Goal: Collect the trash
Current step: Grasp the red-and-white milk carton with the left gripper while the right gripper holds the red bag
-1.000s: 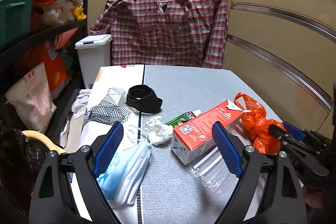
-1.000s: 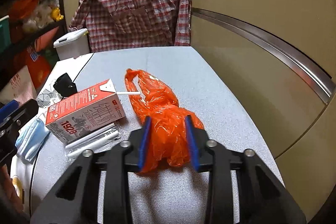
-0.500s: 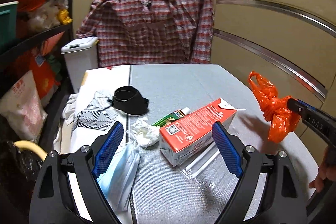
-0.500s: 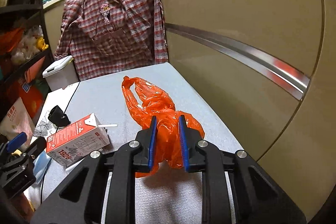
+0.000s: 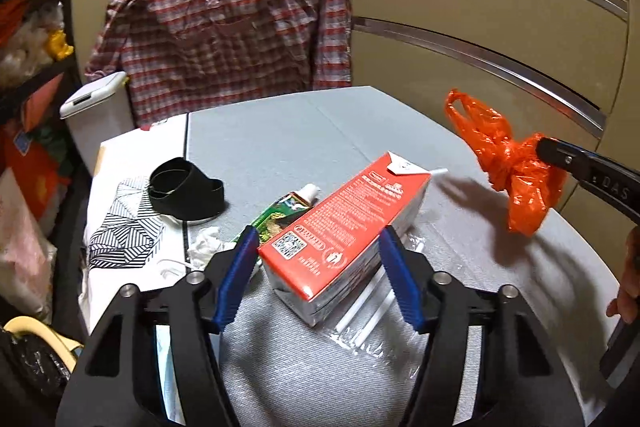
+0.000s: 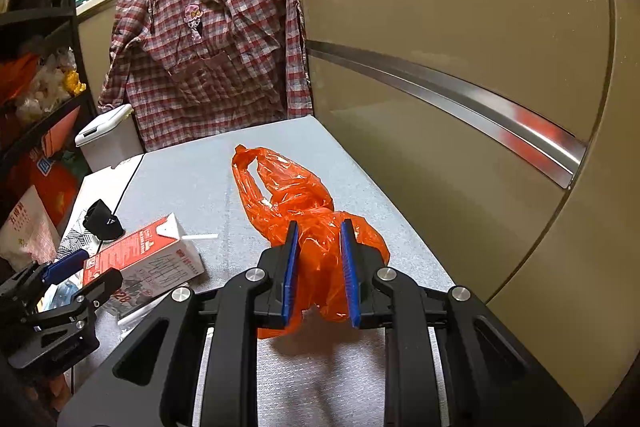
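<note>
While the orange bag (image 6: 304, 211) hangs a little above the grey counter (image 6: 192, 179), the right tool (image 6: 318, 267) squeezes its bunched end between two blue pads; the handles stick out toward 11 o'clock. In the left view, the bag is up at 3 o'clock. The red and white carton (image 5: 344, 223) lies on its side in the middle of the counter. The left tool (image 5: 320, 275) has its jaws on both sides of the carton, and they are closing, with small gaps left. A green tube (image 5: 280, 215) and a crumpled tissue (image 5: 206, 247) lie at 10 o'clock from the carton. A black band (image 5: 186, 193) sits farther that way.
</note>
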{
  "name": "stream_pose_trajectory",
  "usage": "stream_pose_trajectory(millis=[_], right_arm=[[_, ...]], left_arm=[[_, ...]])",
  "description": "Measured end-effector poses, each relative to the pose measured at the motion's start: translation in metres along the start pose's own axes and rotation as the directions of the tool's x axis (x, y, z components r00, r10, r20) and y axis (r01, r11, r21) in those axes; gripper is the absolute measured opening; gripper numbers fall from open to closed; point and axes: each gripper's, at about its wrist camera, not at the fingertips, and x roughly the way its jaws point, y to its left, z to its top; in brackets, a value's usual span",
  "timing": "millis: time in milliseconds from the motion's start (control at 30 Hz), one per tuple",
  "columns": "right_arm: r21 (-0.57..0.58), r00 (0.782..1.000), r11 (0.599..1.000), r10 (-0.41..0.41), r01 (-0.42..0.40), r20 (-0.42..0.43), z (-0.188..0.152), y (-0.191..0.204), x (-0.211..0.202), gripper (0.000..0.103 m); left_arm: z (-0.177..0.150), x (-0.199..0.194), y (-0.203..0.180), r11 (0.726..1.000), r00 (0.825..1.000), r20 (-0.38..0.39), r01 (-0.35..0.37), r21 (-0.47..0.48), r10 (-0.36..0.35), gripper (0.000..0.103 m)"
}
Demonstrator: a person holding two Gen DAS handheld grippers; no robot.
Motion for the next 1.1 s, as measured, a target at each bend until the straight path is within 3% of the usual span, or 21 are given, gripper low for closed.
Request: stream_pose_trajectory(millis=[200, 233, 300, 400, 600, 667, 733, 833, 1100], right_arm=[[0.002, 1.0, 1.0, -0.003, 0.003, 0.005, 0.002, 0.002, -0.001, 0.021], [0.003, 1.0, 1.0, -0.002, 0.002, 0.009, 0.003, 0.001, -0.002, 0.021], [0.004, 1.0, 1.0, 0.0, 0.0, 0.016, 0.005, 0.0, -0.003, 0.021], [0.009, 1.0, 1.0, 0.005, -0.005, 0.02, 0.004, 0.0, -0.008, 0.021], [0.033, 1.0, 0.999, 0.016, -0.016, 0.014, 0.001, -0.003, -0.018, 0.021], [0.034, 1.0, 0.999, 0.018, -0.018, 0.014, 0.001, -0.003, -0.019, 0.021], [0.036, 1.0, 0.999, 0.018, -0.018, 0.013, 0.0, -0.003, -0.019, 0.021], [0.039, 1.0, 0.999, 0.016, -0.016, 0.01, 0.0, -0.004, -0.019, 0.021], [0.018, 1.0, 1.0, 0.001, -0.001, -0.013, 0.0, -0.01, -0.01, 0.021]], left_arm=[[-0.004, -0.007, -0.01, 0.998, 1.0, 0.005, -0.007, 0.057, 0.007, 0.039], [-0.003, -0.011, -0.011, 0.998, 1.0, 0.018, -0.01, 0.059, 0.009, 0.009], [0.002, -0.017, -0.01, 0.999, 1.0, 0.021, -0.005, 0.038, 0.004, 0.0], [0.005, -0.028, -0.008, 1.0, 0.998, 0.056, -0.018, 0.023, 0.016, 0.0], [-0.001, -0.031, -0.008, 1.0, 0.999, 0.042, 0.004, 0.02, -0.005, 0.001], [-0.001, -0.027, -0.01, 0.999, 1.0, 0.024, 0.008, 0.032, -0.009, 0.011], [-0.002, -0.027, -0.013, 0.998, 0.999, 0.035, -0.007, 0.056, 0.005, 0.048], [0.002, -0.021, -0.017, 0.996, 0.999, 0.034, 0.015, 0.083, -0.018, 0.055], [0.01, 0.014, -0.027, 0.983, 0.997, -0.03, 0.075, 0.169, -0.071, 0.056]])
